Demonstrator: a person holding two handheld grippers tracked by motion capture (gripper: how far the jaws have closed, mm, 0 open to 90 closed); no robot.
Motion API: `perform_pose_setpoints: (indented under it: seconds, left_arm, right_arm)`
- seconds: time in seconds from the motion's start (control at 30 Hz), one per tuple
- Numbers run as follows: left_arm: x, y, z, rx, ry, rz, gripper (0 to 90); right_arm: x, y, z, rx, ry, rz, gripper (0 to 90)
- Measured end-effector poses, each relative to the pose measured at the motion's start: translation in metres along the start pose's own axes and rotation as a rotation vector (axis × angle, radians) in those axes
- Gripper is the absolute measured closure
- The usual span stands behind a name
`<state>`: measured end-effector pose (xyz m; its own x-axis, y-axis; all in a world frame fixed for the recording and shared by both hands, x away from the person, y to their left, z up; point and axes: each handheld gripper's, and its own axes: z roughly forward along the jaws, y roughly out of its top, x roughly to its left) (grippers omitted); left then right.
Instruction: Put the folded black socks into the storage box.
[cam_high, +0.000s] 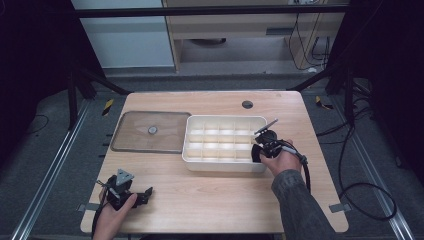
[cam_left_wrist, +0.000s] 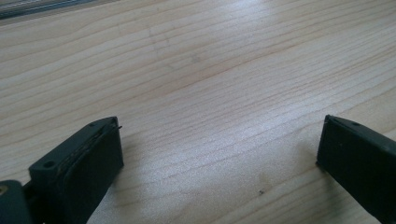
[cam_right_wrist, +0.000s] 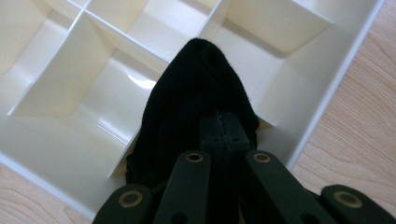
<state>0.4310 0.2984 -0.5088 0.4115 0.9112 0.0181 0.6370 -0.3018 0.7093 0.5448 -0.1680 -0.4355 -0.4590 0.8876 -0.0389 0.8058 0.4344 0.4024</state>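
A wooden table (cam_high: 210, 200) seen from above, with a person's two hands coming in from the bottom edge, each holding a black two-jaw gripper.

The right gripper (cam_right_wrist: 223, 122) has its jaws pressed together, pinching a piece of black cloth (cam_right_wrist: 196, 102). In the right gripper view the cloth bunches up in a soft peak ahead of the jaw tips and hangs down around them. It sits over the near right corner of a white divided tray (cam_right_wrist: 56, 140), above the partition walls; whether it touches the tray floor cannot be told. In the high view the right gripper (cam_high: 258, 150) is at the tray's right front corner, with the cloth (cam_high: 256, 153) showing as a small dark patch just at the tray's rim (cam_high: 225, 167). The right hand (cam_high: 282, 160) grips the tool from behind, the sleeved forearm slanting up from the lower right, and a black cable loops off to the right.

The left gripper (cam_left_wrist: 219, 144) has its jaws wide apart, with nothing between them but bare wood. In the high view it (cam_high: 145, 192) rests low near the table's front left corner, pointing right, held by the left hand (cam_high: 117, 210).

A clear lid (cam_high: 150, 145) with a small round knob lies flat just left of the tray.
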Motion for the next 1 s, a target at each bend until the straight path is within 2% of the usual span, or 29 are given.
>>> perform_pose_setpoints:
  seconds: [0.73, 0.93, 1.0]
  left_arm:
    - [-0.001, 0.000, 0.000, -0.001, 0.001, 0.001, 0.0]
    - [-0.001, 0.000, 0.000, -0.001, 0.002, 0.001, 0.0]
    - [-0.001, 0.001, 0.001, -0.002, 0.001, 0.001, 0.0]
  right_arm:
    - [0.000, 0.004, -0.001, 0.012, -0.002, -0.004, 90.0]
    - [-0.001, 0.000, -0.014, -0.042, 0.010, -0.006, 90.0]
    - [-0.003, -0.001, -0.022, -0.085, 0.017, -0.002, 90.0]
